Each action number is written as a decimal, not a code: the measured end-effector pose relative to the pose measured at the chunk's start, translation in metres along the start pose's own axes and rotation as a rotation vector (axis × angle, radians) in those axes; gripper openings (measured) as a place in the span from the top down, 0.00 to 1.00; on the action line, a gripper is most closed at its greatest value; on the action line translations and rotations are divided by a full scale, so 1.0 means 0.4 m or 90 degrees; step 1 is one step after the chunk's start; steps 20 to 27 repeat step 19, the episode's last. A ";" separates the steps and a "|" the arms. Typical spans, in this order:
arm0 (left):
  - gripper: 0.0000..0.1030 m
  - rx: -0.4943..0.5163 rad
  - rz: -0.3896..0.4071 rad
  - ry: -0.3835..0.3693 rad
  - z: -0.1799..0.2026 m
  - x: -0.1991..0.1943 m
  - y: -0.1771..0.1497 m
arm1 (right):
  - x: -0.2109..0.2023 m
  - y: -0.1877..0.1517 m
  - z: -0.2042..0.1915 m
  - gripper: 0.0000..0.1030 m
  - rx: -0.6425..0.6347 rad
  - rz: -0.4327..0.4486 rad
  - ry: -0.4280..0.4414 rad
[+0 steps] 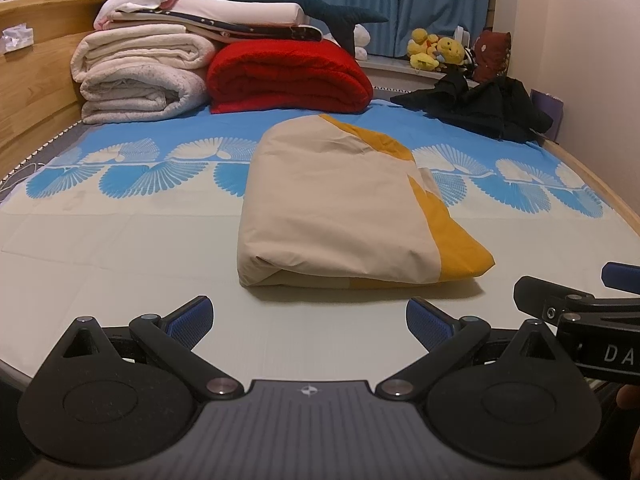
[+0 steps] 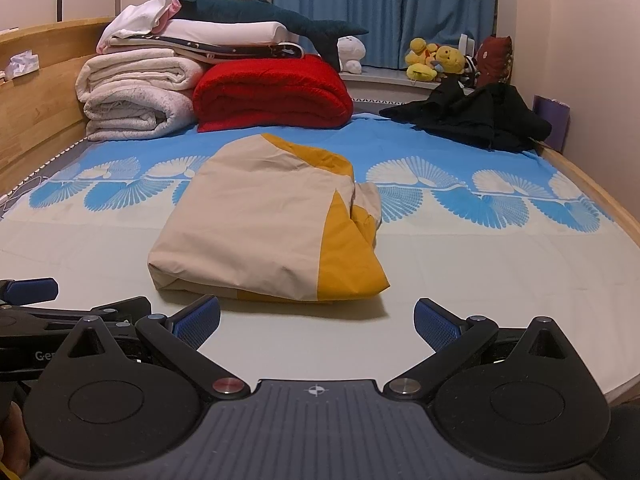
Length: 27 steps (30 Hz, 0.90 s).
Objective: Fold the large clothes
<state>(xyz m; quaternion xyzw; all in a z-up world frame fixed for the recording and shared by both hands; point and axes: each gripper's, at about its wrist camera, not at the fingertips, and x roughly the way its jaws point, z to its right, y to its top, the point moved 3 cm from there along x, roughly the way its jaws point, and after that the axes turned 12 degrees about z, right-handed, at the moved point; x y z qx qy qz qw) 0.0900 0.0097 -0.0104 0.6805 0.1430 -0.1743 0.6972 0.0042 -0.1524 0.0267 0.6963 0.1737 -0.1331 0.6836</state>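
Both claws, the left gripper and right gripper, are hovering spread wide and holding nothing. Just ahead of them, a folded beige and yellow garment is lying on the bed. Beyond it, a red blanket is sitting against stacked white blankets.

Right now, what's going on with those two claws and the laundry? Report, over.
Left claw open, holding nothing. Right claw open, holding nothing. Beige-and-yellow garment lies folded on the bed sheet, untouched. Black clothes heaped far right; path clear.
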 end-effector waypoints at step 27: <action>0.00 0.000 -0.002 -0.003 -0.003 0.003 -0.006 | -0.002 0.001 0.003 0.01 0.000 -0.001 0.001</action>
